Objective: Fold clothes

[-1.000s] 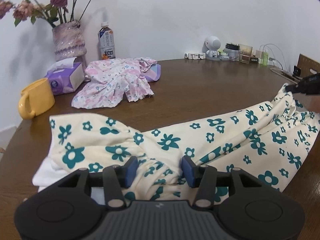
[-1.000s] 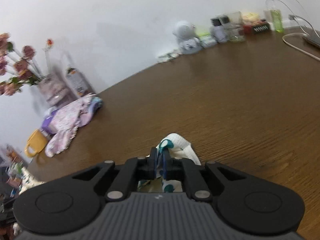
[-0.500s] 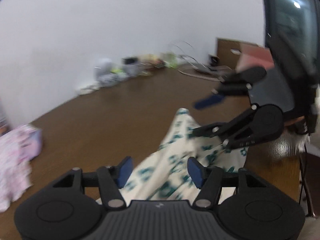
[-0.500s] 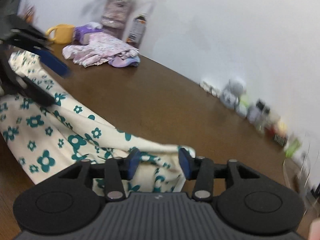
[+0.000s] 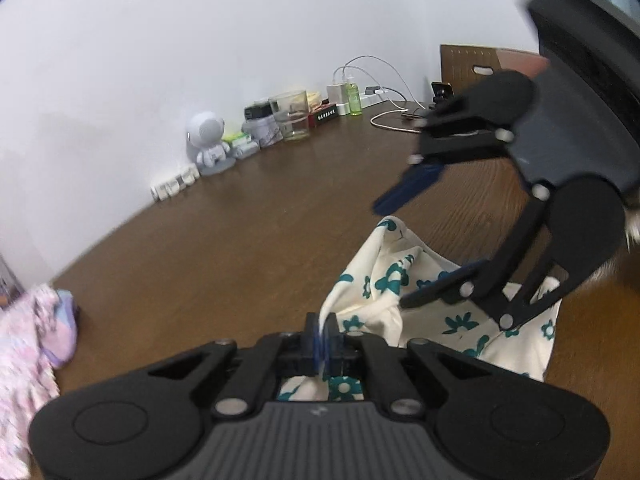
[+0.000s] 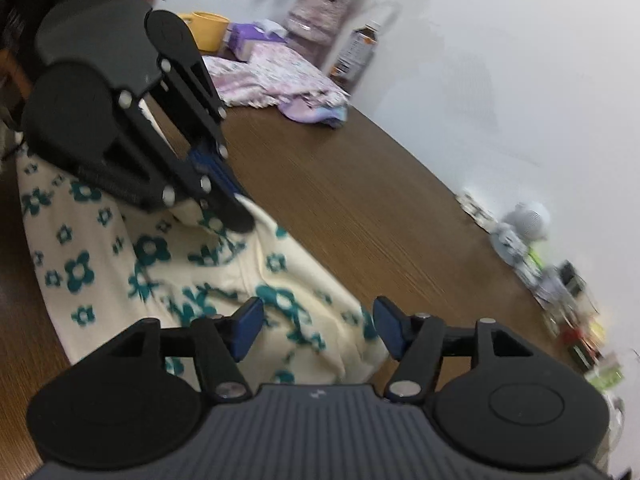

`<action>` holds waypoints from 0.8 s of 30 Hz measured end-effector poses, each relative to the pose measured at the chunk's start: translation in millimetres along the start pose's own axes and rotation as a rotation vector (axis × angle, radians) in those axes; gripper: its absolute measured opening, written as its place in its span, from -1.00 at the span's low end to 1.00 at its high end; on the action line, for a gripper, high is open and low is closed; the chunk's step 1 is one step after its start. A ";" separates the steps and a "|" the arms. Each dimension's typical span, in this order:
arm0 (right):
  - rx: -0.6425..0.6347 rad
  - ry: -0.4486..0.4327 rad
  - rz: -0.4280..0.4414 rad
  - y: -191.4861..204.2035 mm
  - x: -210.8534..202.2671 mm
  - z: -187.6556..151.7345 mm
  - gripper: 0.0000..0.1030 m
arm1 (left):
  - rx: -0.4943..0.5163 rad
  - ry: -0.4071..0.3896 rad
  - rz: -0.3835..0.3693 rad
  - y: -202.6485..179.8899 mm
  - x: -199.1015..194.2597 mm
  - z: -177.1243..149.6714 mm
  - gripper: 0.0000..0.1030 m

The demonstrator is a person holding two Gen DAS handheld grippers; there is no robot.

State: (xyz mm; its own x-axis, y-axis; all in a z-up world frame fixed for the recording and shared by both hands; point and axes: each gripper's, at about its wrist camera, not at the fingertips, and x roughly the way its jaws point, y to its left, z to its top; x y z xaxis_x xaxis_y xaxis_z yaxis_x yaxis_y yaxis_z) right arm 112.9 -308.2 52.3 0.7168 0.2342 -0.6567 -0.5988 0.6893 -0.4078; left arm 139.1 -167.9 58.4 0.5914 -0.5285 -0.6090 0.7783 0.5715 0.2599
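Left claw [image 5: 322, 330] now pinches floral cloth [image 5: 384, 280] (right claw [image 6: 318, 326] opening).

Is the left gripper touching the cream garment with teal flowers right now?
Touching. In the left wrist view, the left gripper is shut with a fold of the cream teal-flowered garment pinched between its blue pads.

Brown wood table [image 5: 248, 248] carries everything: cream garment w/ teal flowers [image 6: 168, 264] lies crumpled at the near edge, and a pink floral garment [image 6: 276, 76] sits in a heap at the far left end beside a purple tissue box [image 6: 248, 38], yellow mug [image 6: 208, 28], drink bottle [image 6: 354, 52] & vase [image 6: 320, 12]. Along the wall: small white robot figure [image 5: 208, 140], clear glass [image 5: 292, 116], jars, green bottle [image 5: 353, 94], charger & white cables [image 5: 384, 120].
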 end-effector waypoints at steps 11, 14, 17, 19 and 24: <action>0.082 -0.019 0.218 -36.7 -3.0 18.9 0.38 | 0.072 -0.029 0.042 -2.5 -2.3 -1.3 -0.97; 0.061 0.015 0.191 -36.0 4.5 19.1 0.38 | 0.079 -0.045 0.041 -5.2 -3.7 -0.5 -0.97; -0.023 0.066 0.181 -20.4 17.4 19.0 0.38 | 0.077 -0.061 0.040 -9.6 -8.5 0.9 -0.97; -0.065 0.088 0.157 -12.3 25.0 18.7 0.38 | 0.076 -0.069 0.040 -12.3 -10.2 2.4 -0.97; -0.127 0.115 0.078 4.6 37.9 17.2 0.04 | 0.075 -0.085 0.012 -20.9 -17.1 3.6 -0.98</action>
State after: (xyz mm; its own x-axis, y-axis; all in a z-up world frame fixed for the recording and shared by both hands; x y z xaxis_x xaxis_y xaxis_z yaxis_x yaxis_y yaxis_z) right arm 143.4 -284.4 36.4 0.6249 0.1988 -0.7550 -0.6969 0.5779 -0.4247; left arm 113.5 -173.1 66.1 0.6138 -0.5753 -0.5406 0.7830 0.5309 0.3240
